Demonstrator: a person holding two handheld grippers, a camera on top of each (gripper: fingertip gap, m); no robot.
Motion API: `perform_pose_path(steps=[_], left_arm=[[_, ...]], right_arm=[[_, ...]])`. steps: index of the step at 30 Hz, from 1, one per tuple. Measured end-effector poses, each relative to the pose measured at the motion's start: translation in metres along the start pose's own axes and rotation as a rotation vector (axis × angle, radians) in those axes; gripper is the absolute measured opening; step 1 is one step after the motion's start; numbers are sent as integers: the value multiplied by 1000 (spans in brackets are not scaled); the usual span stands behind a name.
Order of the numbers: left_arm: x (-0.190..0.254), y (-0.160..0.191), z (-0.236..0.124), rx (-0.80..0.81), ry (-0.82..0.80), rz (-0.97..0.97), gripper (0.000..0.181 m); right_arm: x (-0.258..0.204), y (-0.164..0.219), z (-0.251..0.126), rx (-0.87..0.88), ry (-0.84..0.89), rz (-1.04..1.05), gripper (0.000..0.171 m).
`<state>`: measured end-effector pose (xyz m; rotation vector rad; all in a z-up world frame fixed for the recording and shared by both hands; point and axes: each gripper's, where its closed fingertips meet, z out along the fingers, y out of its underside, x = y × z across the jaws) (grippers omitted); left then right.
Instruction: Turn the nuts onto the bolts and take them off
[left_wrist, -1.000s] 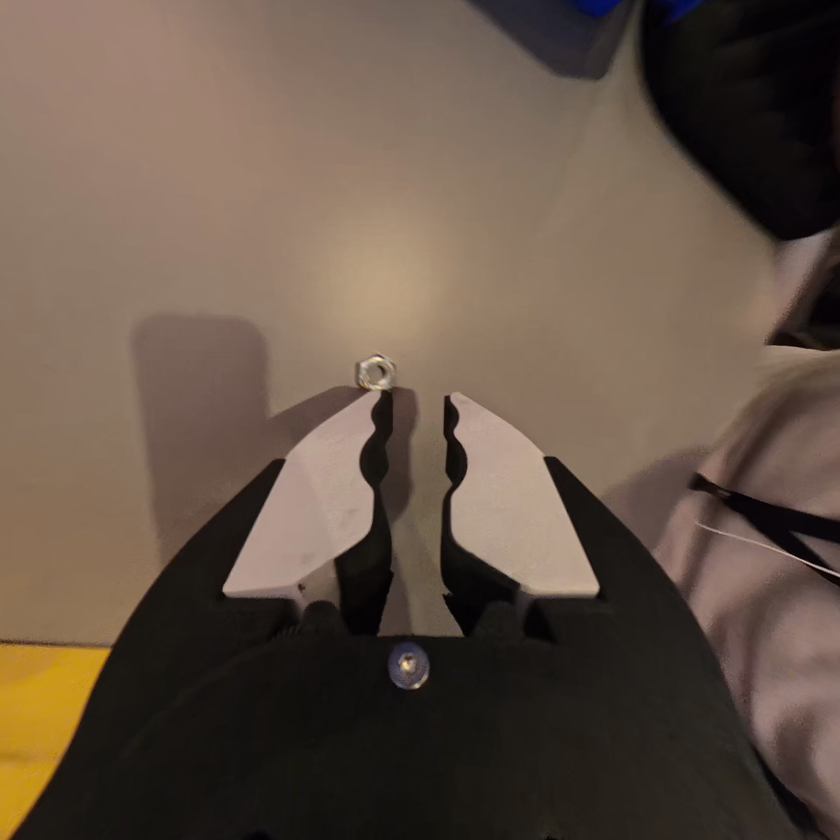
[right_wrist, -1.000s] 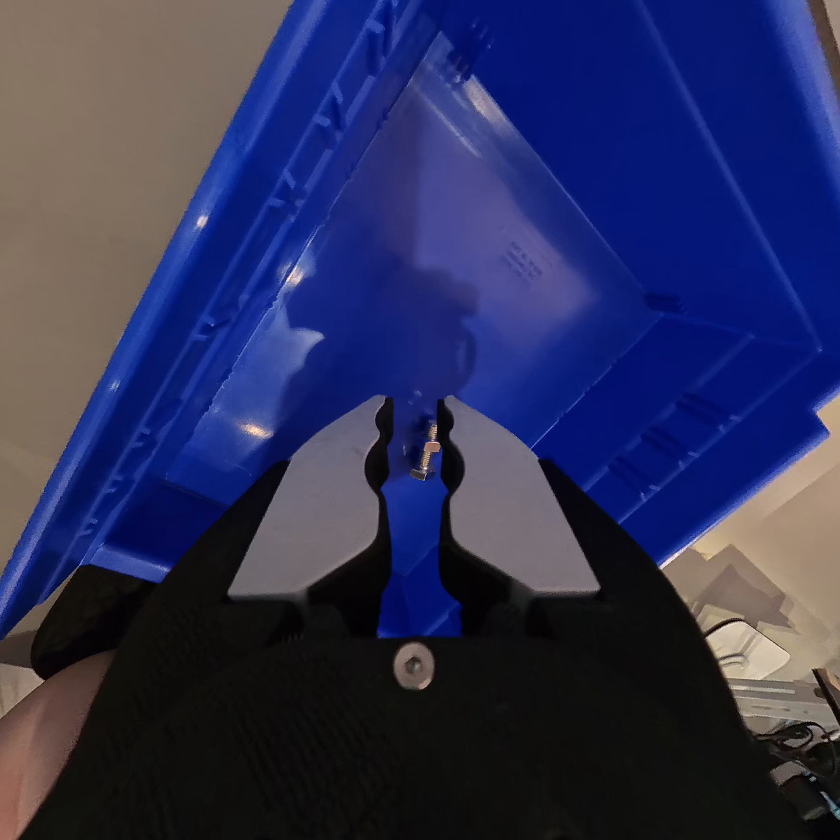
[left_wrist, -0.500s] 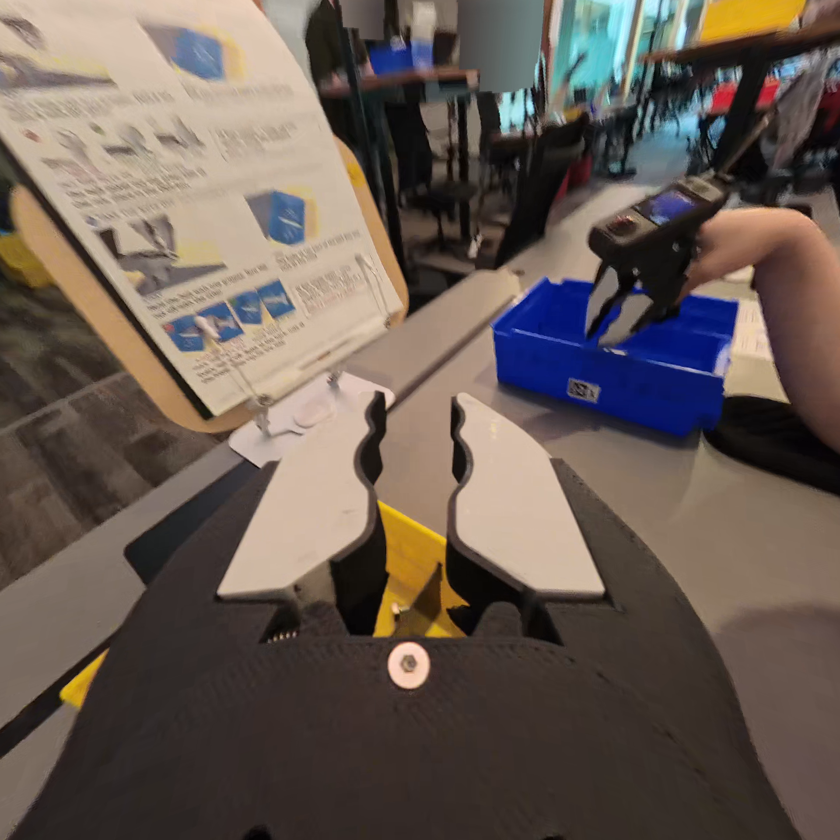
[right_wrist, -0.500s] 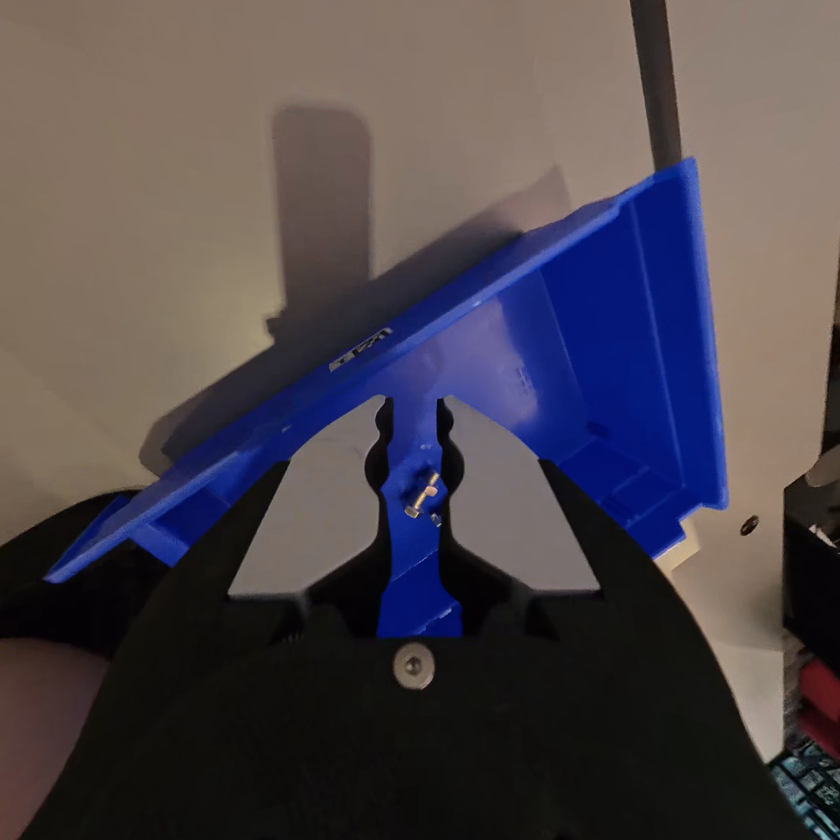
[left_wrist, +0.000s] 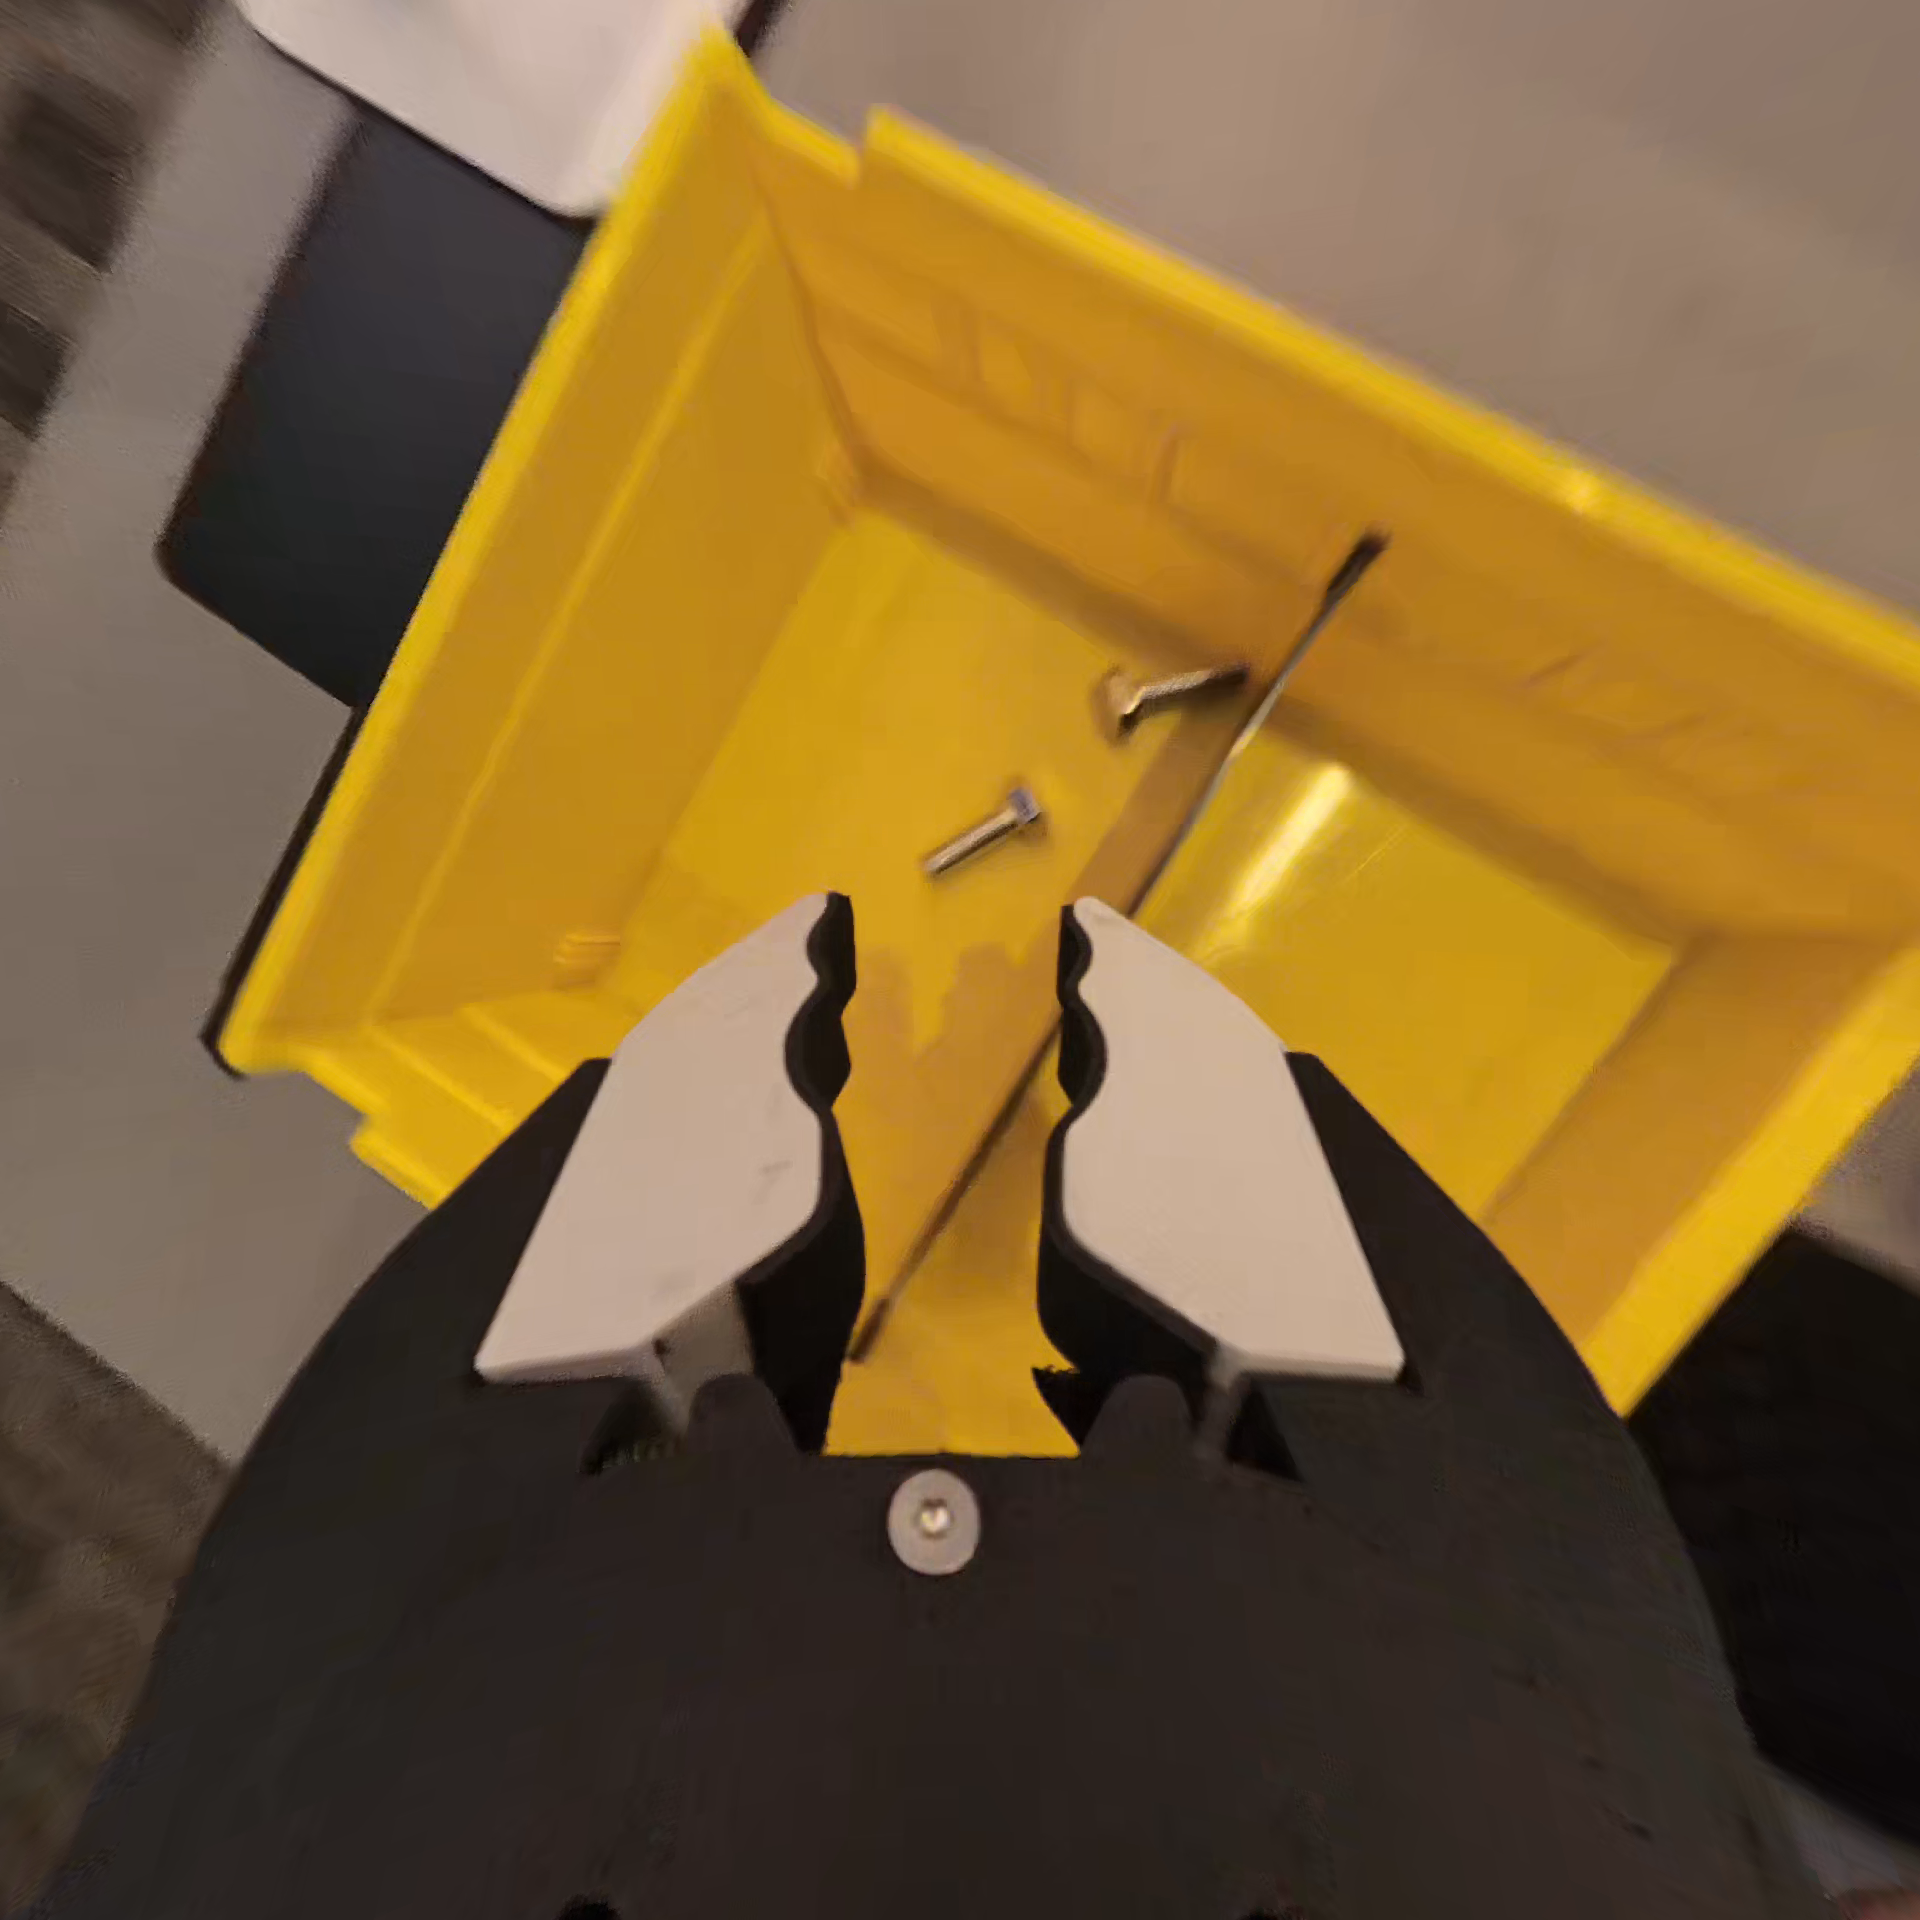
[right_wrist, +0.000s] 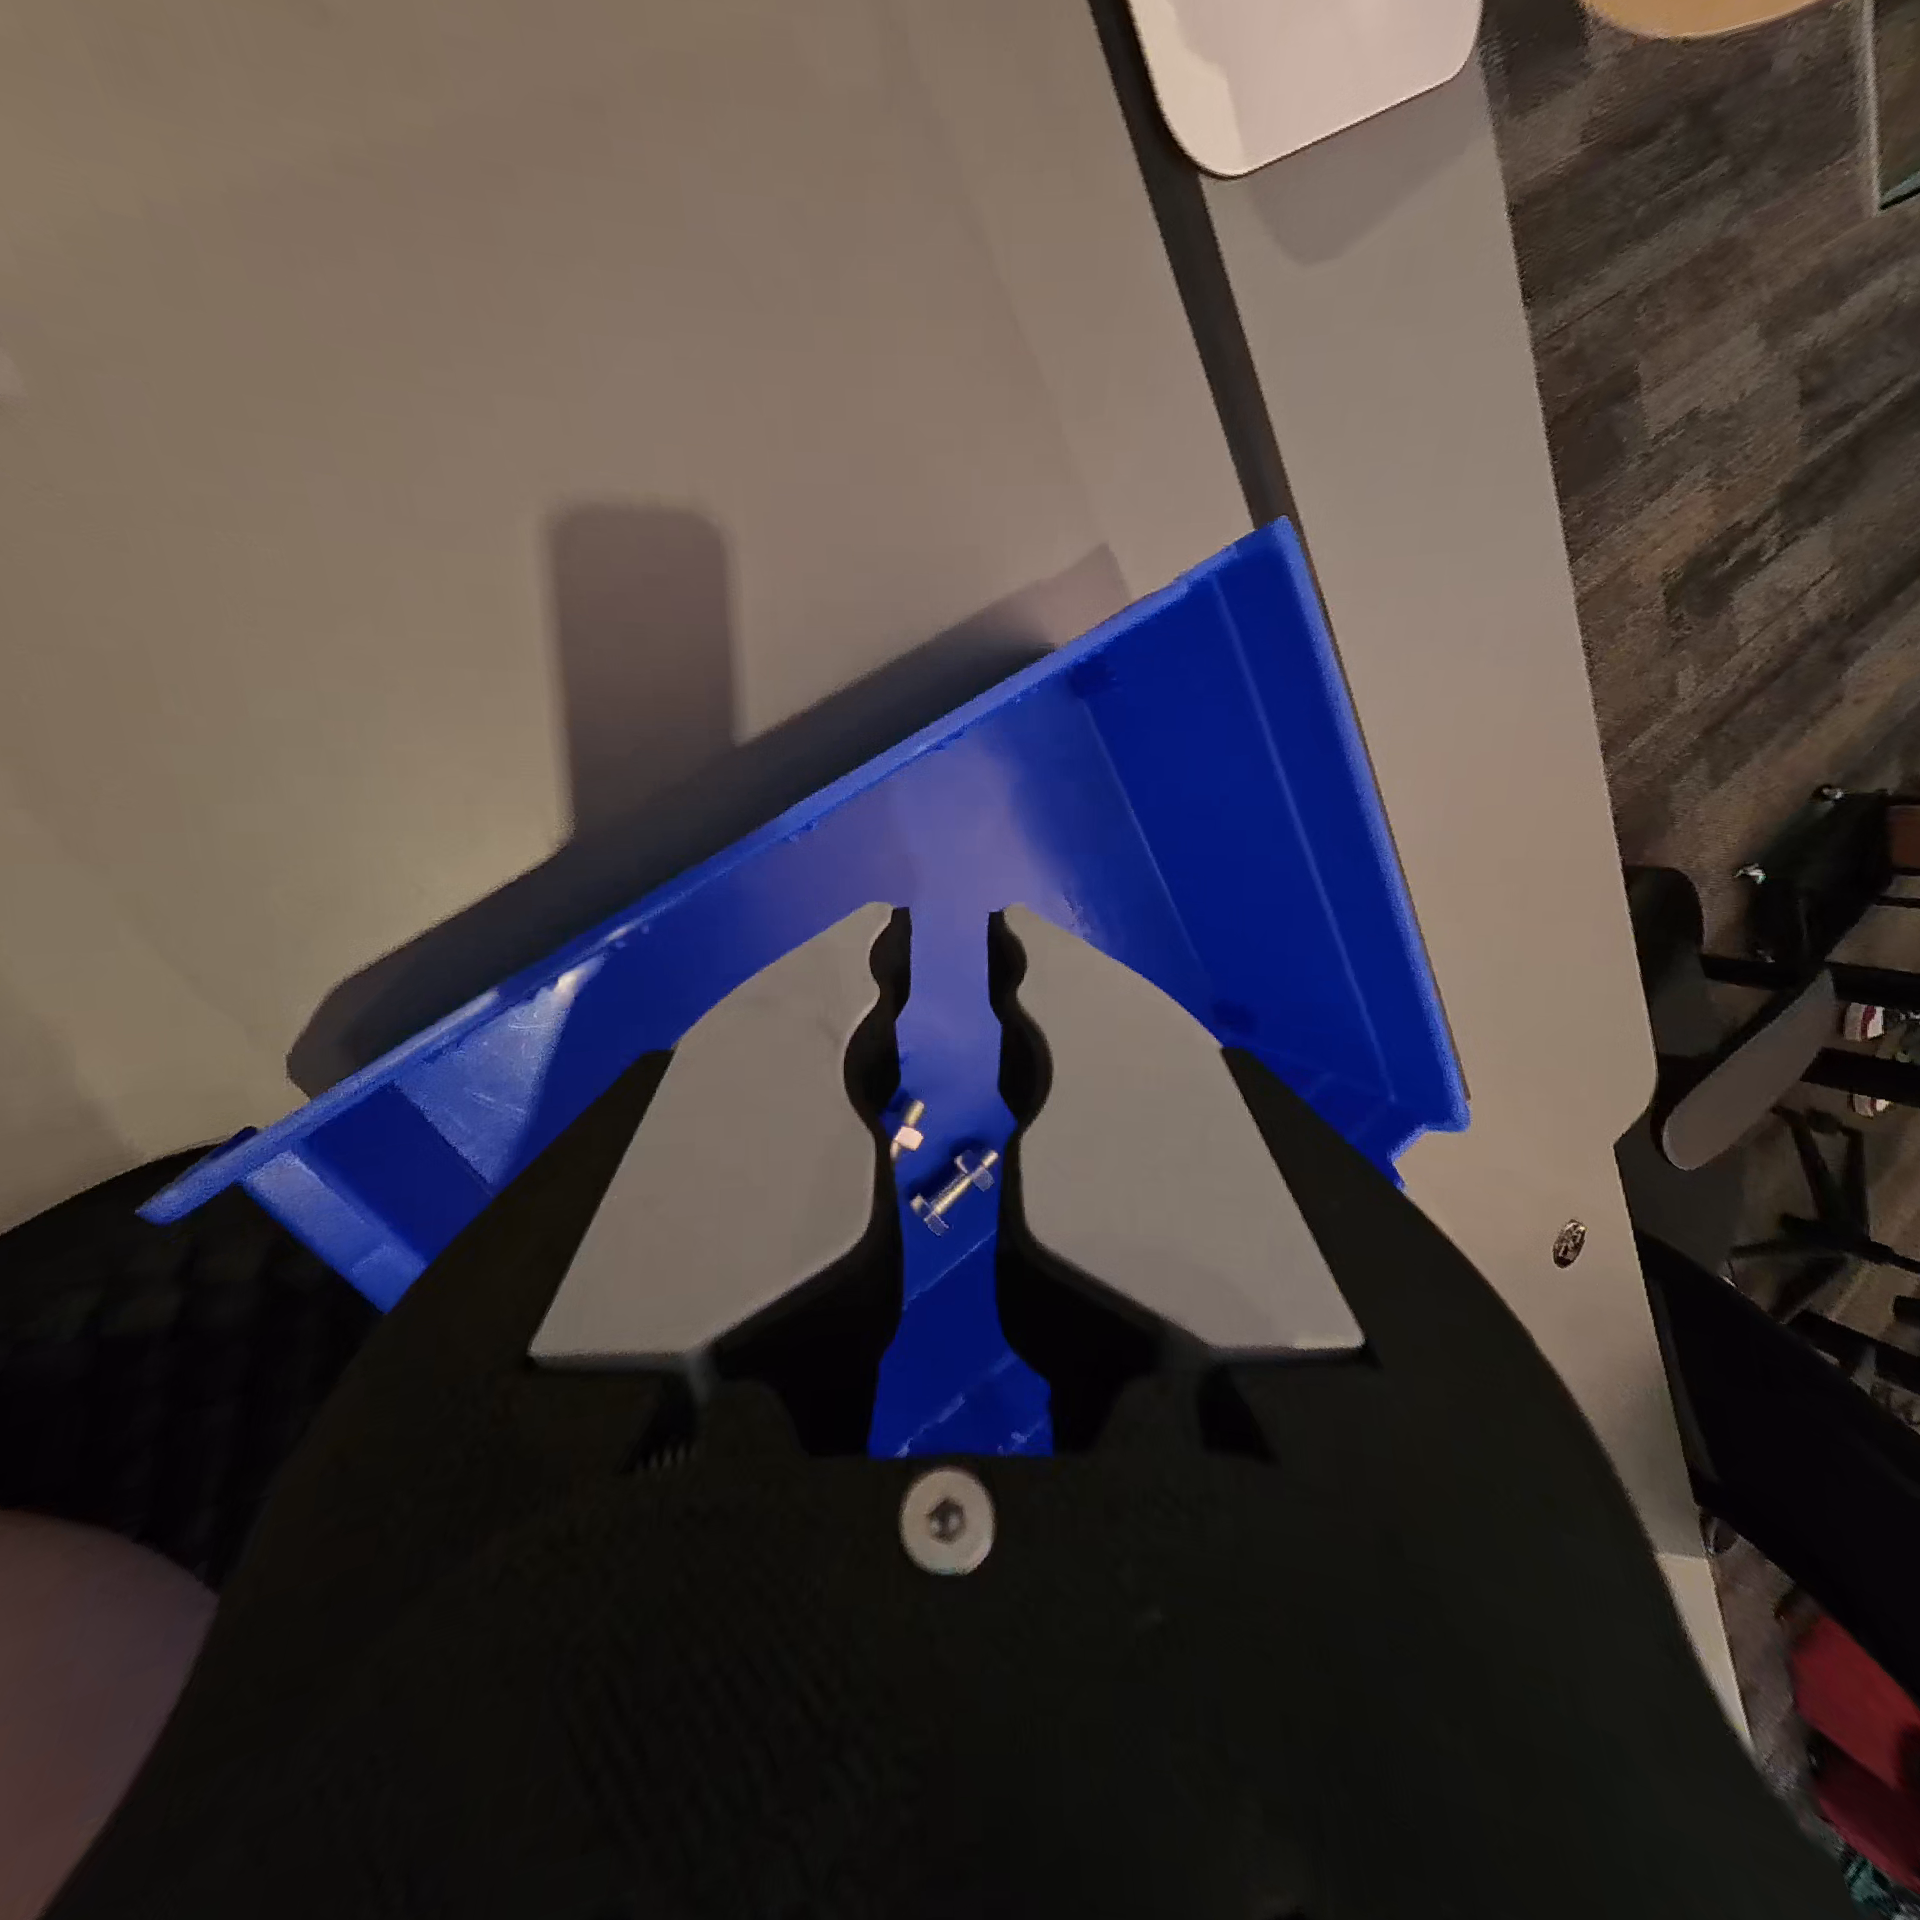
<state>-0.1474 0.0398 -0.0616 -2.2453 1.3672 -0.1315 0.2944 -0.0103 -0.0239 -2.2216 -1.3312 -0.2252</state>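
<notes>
In the left wrist view my left gripper (left_wrist: 956, 914) is open and empty above a yellow bin (left_wrist: 665, 540). Two bare bolts lie on the bin floor: one (left_wrist: 982, 844) just past the fingertips, another (left_wrist: 1169, 691) farther off by a thin divider (left_wrist: 1174, 821). In the right wrist view my right gripper (right_wrist: 948, 914) is open and empty above a blue bin (right_wrist: 1247, 831). A bolt with a nut on it (right_wrist: 954, 1193) lies on the blue floor, seen through the gap between the fingers. A second small metal piece (right_wrist: 906, 1127) lies beside it.
Both bins stand on a grey table (right_wrist: 520, 364). A dark strip (left_wrist: 343, 488) and a white base plate (left_wrist: 520, 94) lie beyond the yellow bin. The table edge (right_wrist: 1538, 727) and the floor with chair legs (right_wrist: 1787, 1039) are to the right of the blue bin. Across from one pair of fingers to the other is roughly 45 centimetres.
The left gripper swung from a loose nut on the table, up past a document stand, down over the yellow bin. The right gripper drew back from the blue bin, leaving the nutted bolt inside.
</notes>
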Motion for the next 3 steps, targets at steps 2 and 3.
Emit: perform_pose_path(steps=[2, 3], left_arm=[[-11, 4, 18, -118, 64, 123, 34], [-12, 6, 25, -164, 122, 160, 27]], right_arm=[[3, 4, 0, 6, -1, 14, 16], [4, 7, 1, -2, -3, 20, 16]])
